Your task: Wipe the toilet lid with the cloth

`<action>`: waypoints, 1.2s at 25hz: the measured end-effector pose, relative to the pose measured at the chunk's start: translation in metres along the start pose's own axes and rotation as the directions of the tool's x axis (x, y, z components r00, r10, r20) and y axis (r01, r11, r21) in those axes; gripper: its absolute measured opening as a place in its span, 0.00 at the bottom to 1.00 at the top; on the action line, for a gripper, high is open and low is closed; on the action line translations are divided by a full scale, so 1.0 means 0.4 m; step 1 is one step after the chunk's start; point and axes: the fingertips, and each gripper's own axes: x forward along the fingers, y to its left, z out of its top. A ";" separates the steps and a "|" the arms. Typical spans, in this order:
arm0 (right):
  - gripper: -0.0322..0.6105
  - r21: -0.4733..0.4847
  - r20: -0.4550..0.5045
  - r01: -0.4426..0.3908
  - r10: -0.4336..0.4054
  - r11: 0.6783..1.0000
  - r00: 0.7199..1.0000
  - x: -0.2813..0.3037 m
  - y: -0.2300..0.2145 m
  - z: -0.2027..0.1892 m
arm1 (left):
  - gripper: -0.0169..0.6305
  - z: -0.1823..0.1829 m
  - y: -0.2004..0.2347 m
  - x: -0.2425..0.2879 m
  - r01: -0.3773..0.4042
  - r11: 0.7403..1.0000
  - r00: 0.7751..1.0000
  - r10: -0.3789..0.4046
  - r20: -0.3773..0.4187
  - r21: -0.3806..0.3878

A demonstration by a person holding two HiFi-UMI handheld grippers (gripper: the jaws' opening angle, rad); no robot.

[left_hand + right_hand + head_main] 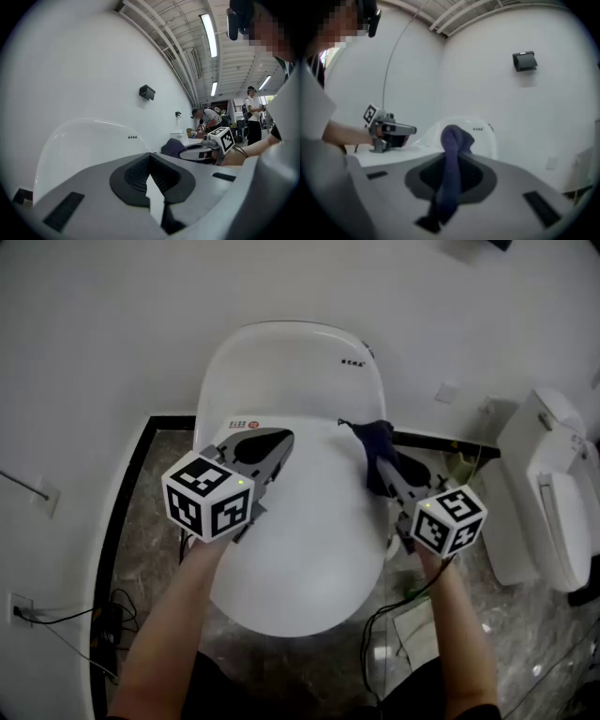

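Gripping the cloth (377, 439) tight, the right gripper (382, 468) holds it over the toilet lid's (300, 554) right side.

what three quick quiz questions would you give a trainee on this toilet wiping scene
1. True or false: the left gripper holds the cloth.
2. The cloth is: A white, B dark blue, C yellow.
3. What sits between the left gripper's jaws?
Key: 1 false, the right gripper is shut on it; 2 B; 3 nothing, they are shut, above the toilet lid.
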 end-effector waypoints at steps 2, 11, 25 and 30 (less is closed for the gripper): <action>0.16 -0.091 -0.041 0.028 -0.031 0.995 0.999 0.023 -0.032 0.003 | 0.05 0.002 -0.001 0.001 0.004 1.000 1.000 -0.004 0.004 0.001; 0.16 -0.512 -0.211 0.022 -0.150 0.859 0.966 0.155 -0.125 -0.004 | 0.05 0.000 -0.001 0.003 0.011 1.000 1.000 -0.011 0.001 0.003; 0.16 -0.563 -0.357 -0.144 -0.083 0.814 0.930 0.197 -0.092 -0.088 | 0.05 0.000 0.000 0.001 0.008 1.000 1.000 -0.008 0.005 0.002; 0.16 -0.560 -0.367 -0.170 -0.058 0.811 0.929 0.184 -0.067 -0.102 | 0.05 0.001 0.002 0.002 0.007 1.000 1.000 -0.007 0.004 0.000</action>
